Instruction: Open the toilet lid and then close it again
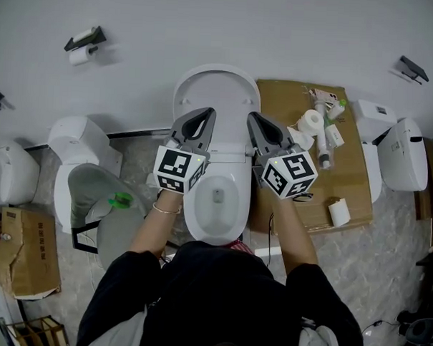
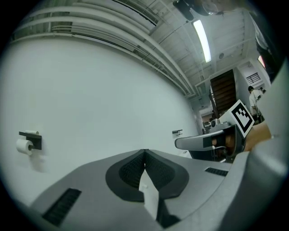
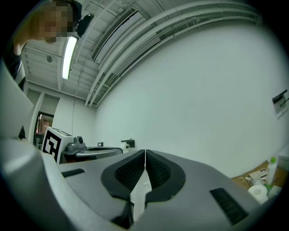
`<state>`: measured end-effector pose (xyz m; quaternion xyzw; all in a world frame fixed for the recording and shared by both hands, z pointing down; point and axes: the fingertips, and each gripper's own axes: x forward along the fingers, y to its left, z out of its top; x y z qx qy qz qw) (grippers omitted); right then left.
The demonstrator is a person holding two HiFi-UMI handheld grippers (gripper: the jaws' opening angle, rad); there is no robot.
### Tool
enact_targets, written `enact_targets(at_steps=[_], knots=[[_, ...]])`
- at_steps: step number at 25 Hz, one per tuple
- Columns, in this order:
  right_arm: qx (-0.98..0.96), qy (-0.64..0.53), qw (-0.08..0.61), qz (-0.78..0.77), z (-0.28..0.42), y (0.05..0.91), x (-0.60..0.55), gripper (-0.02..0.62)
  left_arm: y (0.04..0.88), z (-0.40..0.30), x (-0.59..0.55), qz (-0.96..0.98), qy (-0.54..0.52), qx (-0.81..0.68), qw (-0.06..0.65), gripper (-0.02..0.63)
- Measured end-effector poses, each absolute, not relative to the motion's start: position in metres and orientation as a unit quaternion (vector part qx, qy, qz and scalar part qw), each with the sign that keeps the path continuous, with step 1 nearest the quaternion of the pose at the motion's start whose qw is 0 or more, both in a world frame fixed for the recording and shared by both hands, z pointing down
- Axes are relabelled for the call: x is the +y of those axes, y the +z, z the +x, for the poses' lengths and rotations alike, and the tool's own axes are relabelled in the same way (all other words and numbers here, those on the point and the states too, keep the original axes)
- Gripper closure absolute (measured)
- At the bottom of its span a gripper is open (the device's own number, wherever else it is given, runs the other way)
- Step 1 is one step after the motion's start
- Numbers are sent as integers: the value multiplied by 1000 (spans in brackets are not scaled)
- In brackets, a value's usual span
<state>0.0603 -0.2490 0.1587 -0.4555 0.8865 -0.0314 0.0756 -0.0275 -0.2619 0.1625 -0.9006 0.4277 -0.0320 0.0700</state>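
Standing open against the pale wall, the white oval plastic toilet lid point(image 1: 216, 97) lay straight ahead of both grippers, just beyond their tips. Its long axis ran away from the person and up the wall. The hinged end was nearest the tips and the rounded free end farthest from them, so its inner face pointed back toward the person. The left gripper point(image 1: 207, 113) sat before the lid's left half and the right gripper point(image 1: 253, 117) before its right edge. Neither was clearly nearer, and I could not tell whether either touched it. Each gripper view showed the grey jaws pressed together with nothing between them: the left gripper point(image 2: 144, 153) and the right gripper point(image 3: 145, 153) faced only bare wall. Beneath and behind the tips lay the white ceramic toilet bowl point(image 1: 216, 204), uncovered. Opening looked done. Closing would likely mean reaching past the tips to the free end and drawing it back down. Off to the right gripper's outer side lay a flat brown cardboard sheet point(image 1: 291, 107) with white paper rolls point(image 1: 312, 123) on it.
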Motion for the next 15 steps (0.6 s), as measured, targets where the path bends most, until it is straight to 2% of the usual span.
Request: enact_targets(at_steps=[15], knots=[[891,-30,73,-448,52,153,-247,575,154,-37,-260,-896,-18,437,70,603]])
